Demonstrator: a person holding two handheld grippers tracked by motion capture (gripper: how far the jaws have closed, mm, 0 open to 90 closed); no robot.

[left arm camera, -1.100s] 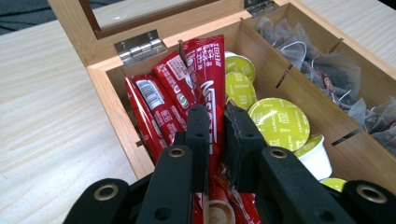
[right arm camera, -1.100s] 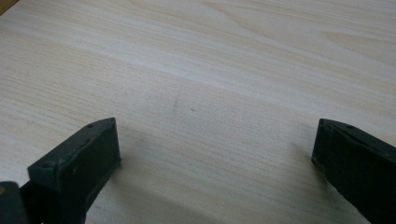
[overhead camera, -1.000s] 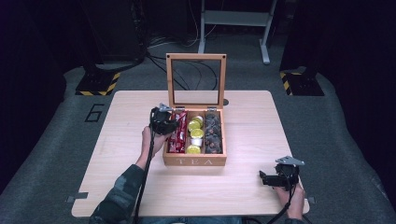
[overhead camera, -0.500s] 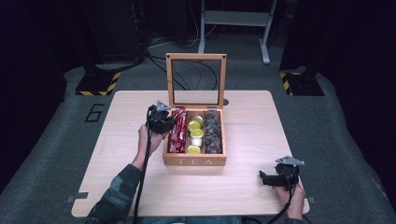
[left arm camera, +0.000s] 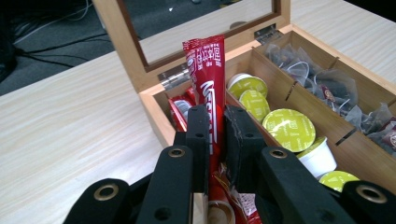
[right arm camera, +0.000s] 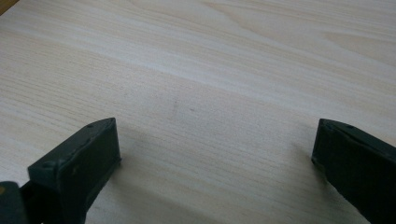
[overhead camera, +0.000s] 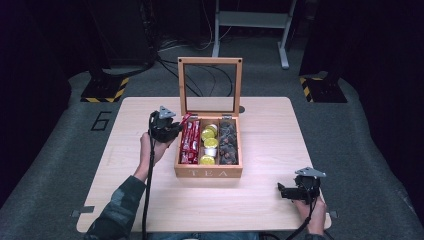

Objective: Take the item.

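Note:
A wooden tea box (overhead camera: pixel 208 172) stands mid-table with its glass lid upright. Its left compartment holds red stick packets (overhead camera: pixel 190 142), the middle one yellow-lidded capsules (overhead camera: pixel 209 145), the right one dark tea bags (overhead camera: pixel 228 142). My left gripper (overhead camera: pixel 176 131) is at the box's left wall, shut on one red stick packet (left arm camera: pixel 208 102) that stands lifted above the left compartment. The packet's top end rises past the black pads (left arm camera: pixel 198 135). My right gripper (overhead camera: pixel 281 191) rests near the table's front right corner, jaws wide apart over bare wood (right arm camera: pixel 210 93).
The table (overhead camera: pixel 280 130) is light wood, with free room left and right of the box. Beyond the far edge lie cables, a metal stand (overhead camera: pixel 250 20) and yellow-black striped floor markers (overhead camera: pixel 105 90). A grey floor mat with a "6" (overhead camera: pixel 101 120) borders the left side.
The left gripper has risen a little and drifted left with the red packet, drawing it up out of the left compartment. The right gripper has stayed put.

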